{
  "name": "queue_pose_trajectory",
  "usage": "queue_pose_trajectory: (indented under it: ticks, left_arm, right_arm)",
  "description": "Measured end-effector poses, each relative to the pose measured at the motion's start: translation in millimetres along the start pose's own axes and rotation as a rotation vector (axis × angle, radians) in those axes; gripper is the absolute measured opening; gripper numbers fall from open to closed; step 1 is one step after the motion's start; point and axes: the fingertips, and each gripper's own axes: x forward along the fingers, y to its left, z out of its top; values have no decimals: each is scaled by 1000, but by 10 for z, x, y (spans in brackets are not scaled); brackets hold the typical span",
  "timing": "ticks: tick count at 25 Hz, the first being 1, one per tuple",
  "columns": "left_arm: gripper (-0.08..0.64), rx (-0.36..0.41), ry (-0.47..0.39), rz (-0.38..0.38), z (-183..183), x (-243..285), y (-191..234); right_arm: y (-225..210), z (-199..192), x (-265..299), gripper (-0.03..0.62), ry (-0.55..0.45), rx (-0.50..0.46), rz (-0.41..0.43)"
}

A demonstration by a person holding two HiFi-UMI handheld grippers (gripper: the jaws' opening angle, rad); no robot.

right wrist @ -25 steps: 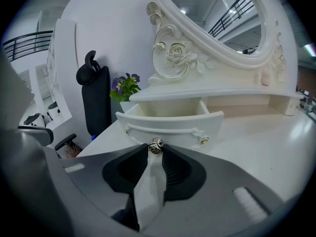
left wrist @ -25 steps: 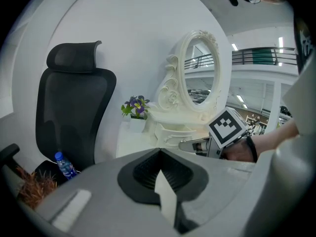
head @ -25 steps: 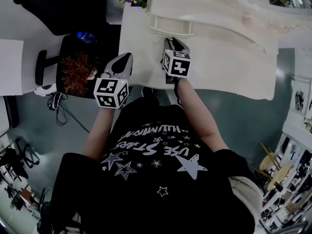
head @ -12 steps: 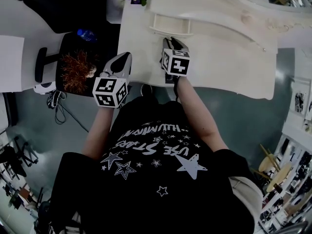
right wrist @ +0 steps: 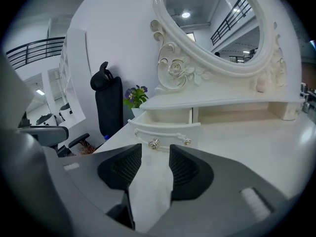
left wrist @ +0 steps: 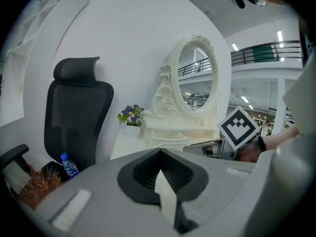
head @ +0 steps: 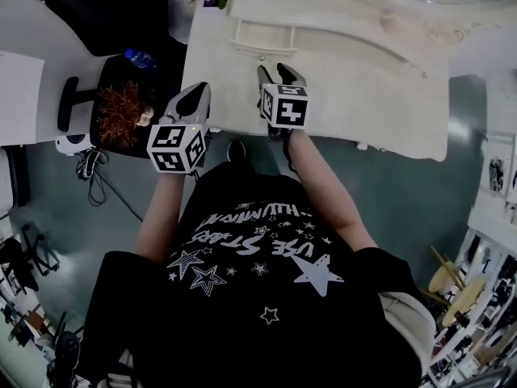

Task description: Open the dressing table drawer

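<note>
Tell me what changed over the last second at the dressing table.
Almost nothing. The whole scene slides slightly left in the head view, so the camera shifted, not the things. The right tool still hovers open and empty just short of the small white drawer, which stays pulled out. The left tool stays shut by the left edge of the white dressing table. Nothing was gripped or released.

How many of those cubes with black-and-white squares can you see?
2. One cube tops the left gripper; the other cube tops the right gripper, over the dressing table.
</note>
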Motion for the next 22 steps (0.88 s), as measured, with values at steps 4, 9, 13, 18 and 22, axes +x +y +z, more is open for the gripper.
queue_pose_trajectory:
  ticks: [4, 9, 13, 18, 22]
  left_arm:
    - [0, -1, -26, 26, 27, -78, -244]
    - [0, -9, -46, 48, -77, -177, -696]
    - [0, -24, -59, 72, -157, -274, -1081]
    - [0, -24, -69, 83, -304, -457, -1596]
    - [0, -47, -63, 87, -442, -574, -1884]
  right_arm:
    - [-201, 74, -325, 197, -41, -9, 13]
    - [-576, 27, -826, 178, -89, 1, 17]
    - [-889, -87, -1234, 135, -111, -10, 19]
    - [-1272, -315, -1727, 26, -124, -11, 5]
    - [-1510, -437, -2025, 25, -140, -1, 2]
